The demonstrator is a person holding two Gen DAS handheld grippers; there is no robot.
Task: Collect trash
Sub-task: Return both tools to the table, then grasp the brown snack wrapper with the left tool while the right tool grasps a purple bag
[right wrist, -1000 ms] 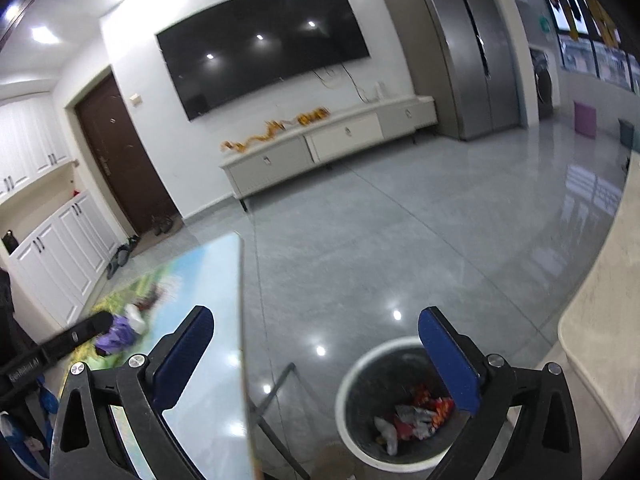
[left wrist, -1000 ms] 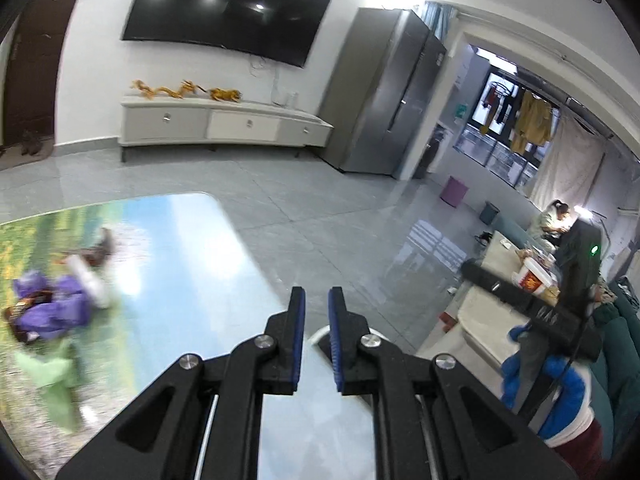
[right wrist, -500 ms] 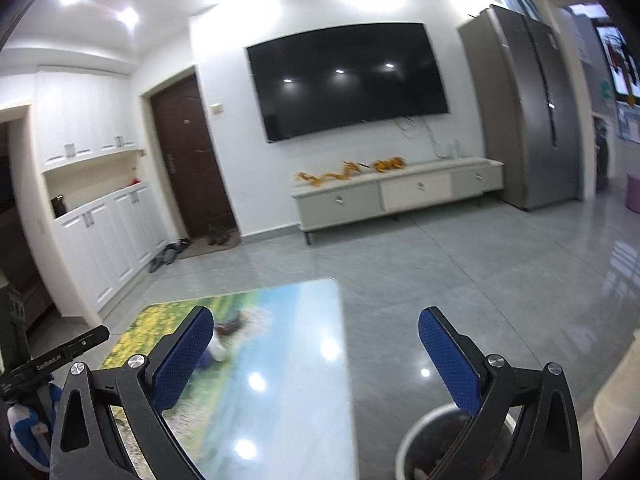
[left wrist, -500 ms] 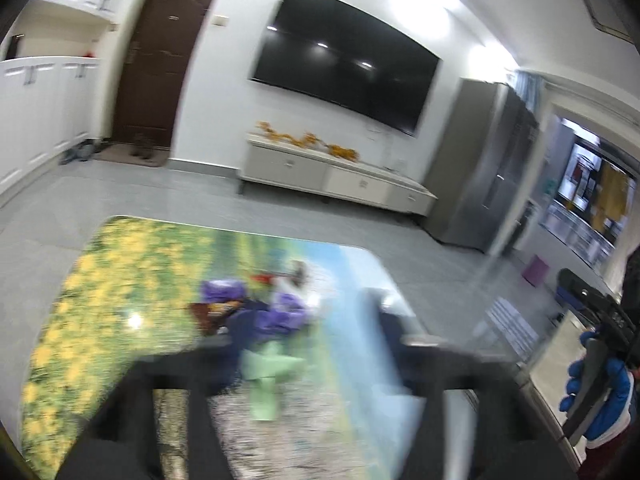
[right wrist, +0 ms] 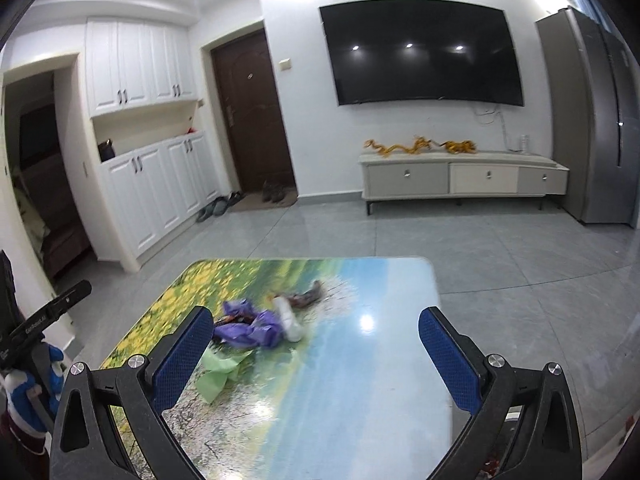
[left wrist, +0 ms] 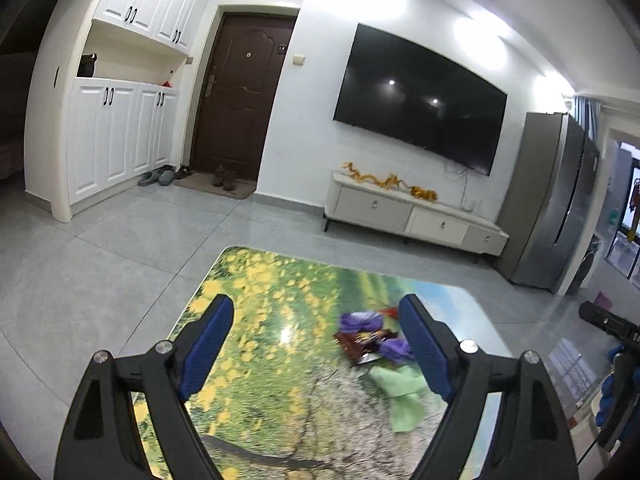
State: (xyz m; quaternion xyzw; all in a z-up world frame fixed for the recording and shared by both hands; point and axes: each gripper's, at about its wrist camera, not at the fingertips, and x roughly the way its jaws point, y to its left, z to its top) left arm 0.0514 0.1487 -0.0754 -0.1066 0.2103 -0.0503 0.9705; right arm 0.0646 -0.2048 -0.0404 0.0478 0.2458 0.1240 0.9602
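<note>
A: Jaws first. Left gripper [left wrist: 312,344]: jaws spread wide, nothing between the pads. Right gripper [right wrist: 316,354]: jaws likewise wide, empty. Both hang above the counter [right wrist: 360,380], tilted down toward it.

B: Where is the trash relative to them?

A: In the left wrist view the heap sits ahead of the jaws, crowding the right-hand pad: purple wrapper [left wrist: 362,322], dark brown foil packet [left wrist: 360,344], green tissue [left wrist: 404,396] nearest the jaws. In the right wrist view the same heap lies just ahead of the left-hand pad: purple wrapper [right wrist: 252,326], a white tube-like piece [right wrist: 290,320], green tissue [right wrist: 220,372].

B: Risks from here?

A: Three. The heap is off-centre to both pairs of jaws, so closing as they stand could clip only an edge and scatter the rest. The counter is glossy, so light wrappers could skid ahead of a pad rather than be pinched. Both grippers face one heap, and they could collide if both go in.

B: Containers?

A: Poor view. A pale curved rim [right wrist: 516,420] with red scraps beneath shows behind the right gripper's right-hand finger; possibly a bin holding trash, but I cannot confirm. No other container is in view.
</note>
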